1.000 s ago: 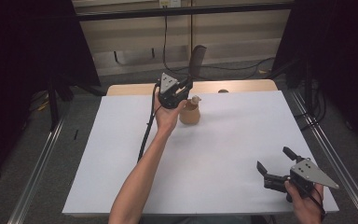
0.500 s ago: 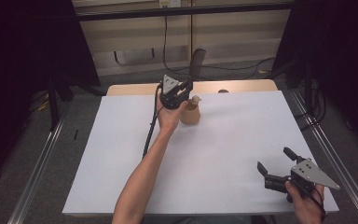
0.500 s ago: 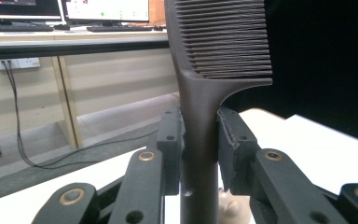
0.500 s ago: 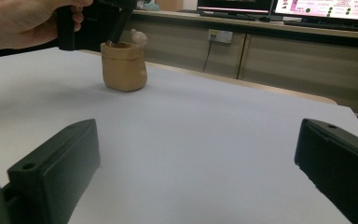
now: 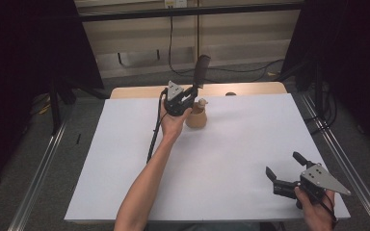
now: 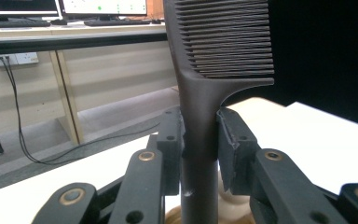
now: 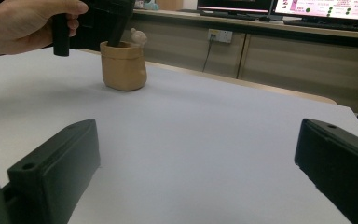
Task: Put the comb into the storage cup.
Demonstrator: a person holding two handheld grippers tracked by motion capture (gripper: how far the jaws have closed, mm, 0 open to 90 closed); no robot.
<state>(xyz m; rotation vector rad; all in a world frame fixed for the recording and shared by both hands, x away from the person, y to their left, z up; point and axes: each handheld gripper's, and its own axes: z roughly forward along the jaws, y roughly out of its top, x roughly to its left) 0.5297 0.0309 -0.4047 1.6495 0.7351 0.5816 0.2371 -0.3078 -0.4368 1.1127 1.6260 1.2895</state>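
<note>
Left gripper (image 5: 191,92) is clamped on the neck of a dark comb (image 6: 214,70), just below the teeth, at about 12 o'clock on the white table (image 5: 231,159) near its far edge. Its long axis runs nearly upright — teeth up and leaning slightly away toward 1 o'clock, handle pointing down into the small tan pot (image 5: 196,118) directly beneath the jaws. In the left gripper view the pot's rim shows right under the handle; I cannot tell whether the handle's end touches the pot's floor. Any next move, judged from this, runs along that vertical line — up to lift out or down to seat. Right gripper (image 5: 282,166) hangs wide open at 4 o'clock, well apart from the pot, so the left hand is far nearer
</note>
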